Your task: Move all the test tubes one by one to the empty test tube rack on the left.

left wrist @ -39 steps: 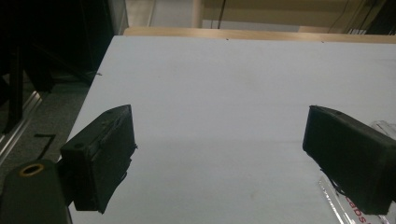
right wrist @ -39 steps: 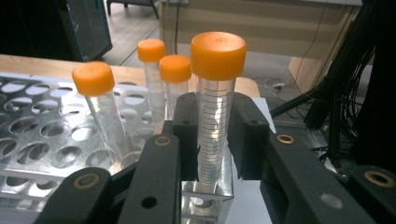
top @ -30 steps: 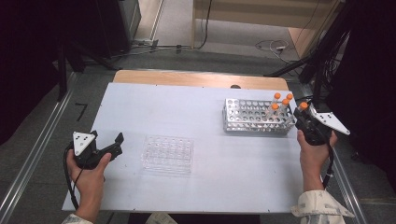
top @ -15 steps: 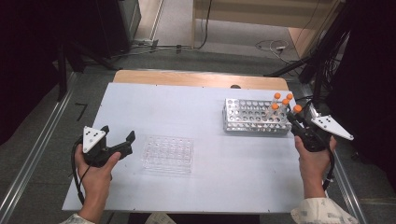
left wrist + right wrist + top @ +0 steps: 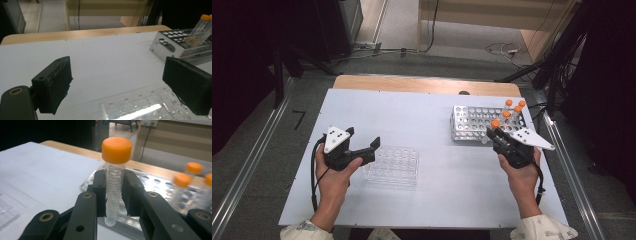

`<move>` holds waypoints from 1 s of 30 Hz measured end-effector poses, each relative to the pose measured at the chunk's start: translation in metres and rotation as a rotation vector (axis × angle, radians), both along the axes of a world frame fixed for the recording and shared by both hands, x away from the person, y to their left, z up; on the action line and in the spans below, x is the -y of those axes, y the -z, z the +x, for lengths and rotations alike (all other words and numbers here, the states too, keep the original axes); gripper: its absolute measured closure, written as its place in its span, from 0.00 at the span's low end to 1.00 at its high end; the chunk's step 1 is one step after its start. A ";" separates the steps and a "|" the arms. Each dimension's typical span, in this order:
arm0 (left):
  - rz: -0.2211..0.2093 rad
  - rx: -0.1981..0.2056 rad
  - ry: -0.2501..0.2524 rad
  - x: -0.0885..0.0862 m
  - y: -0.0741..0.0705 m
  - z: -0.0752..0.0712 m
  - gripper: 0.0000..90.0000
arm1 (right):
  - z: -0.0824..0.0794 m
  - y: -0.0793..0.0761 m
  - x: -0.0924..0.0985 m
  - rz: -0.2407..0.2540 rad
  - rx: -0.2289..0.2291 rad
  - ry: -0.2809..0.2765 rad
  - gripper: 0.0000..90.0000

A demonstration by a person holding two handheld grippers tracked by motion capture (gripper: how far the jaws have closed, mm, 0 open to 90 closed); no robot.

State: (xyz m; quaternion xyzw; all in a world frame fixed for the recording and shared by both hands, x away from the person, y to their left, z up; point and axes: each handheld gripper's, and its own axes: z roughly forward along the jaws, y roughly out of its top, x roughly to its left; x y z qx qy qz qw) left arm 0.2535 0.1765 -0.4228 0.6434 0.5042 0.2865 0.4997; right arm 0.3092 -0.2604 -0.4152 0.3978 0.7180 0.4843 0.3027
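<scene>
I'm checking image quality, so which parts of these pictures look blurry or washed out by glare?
Right gripper view: held tube sharp, racked tubes behind blurred. Left gripper view: glare streak on the clear rack. High view: table evenly lit, surroundings dark.

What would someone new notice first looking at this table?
Most striking is the orange-capped tube clamped upright in the right gripper, lifted beside the metal rack at the table's right, where three more orange-capped tubes stand. At the left, the left gripper hangs with jaws wide open by the clear plastic rack near the front.
</scene>
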 end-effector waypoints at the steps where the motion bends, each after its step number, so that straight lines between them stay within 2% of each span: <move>1: -0.002 0.003 0.010 0.003 -0.001 0.001 0.11 | -0.001 0.000 -0.005 -0.002 -0.001 -0.013 0.80; 10: 0.012 0.019 0.093 0.037 -0.013 0.007 0.11 | -0.005 0.002 -0.040 -0.011 -0.016 -0.110 0.80; 18: 0.032 0.016 0.167 0.071 -0.016 0.018 0.11 | -0.007 0.003 -0.061 -0.022 -0.020 -0.171 0.80; 23: 0.017 0.034 0.185 0.090 -0.017 0.023 0.14 | -0.008 0.006 -0.076 -0.033 -0.032 -0.211 0.80; 30: 0.007 0.036 0.215 0.105 -0.014 0.026 0.14 | -0.008 0.010 -0.083 -0.038 -0.039 -0.233 0.80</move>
